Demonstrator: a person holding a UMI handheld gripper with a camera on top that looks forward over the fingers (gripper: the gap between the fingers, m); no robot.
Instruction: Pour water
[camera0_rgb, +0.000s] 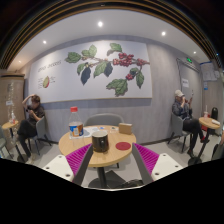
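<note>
At the far left a person (31, 112) sits at a small side table against the wall, and behind runs a white wall panel (95, 68) painted with green leaves and red berries. Moving inward, a round wooden counter (80, 150) stands in the middle of the room, with a grey chair (103, 120) behind it. On its left part a slim bottle with a red cap (74, 118) rises just behind a white cup (76, 128). The claw (101, 160) reaches over the counter with its two fingers spread apart, their pink pads (146, 158) facing inward; a dark cup (100, 140) stands on the counter between the fingers, with a gap at each side, so nothing is gripped. To the right of the dark cup a red round coaster or lid (123, 146) lies flat, and a tan box (126, 128) sits near the counter's back edge. At the far right another person (184, 112) sits beside a second small table.
</note>
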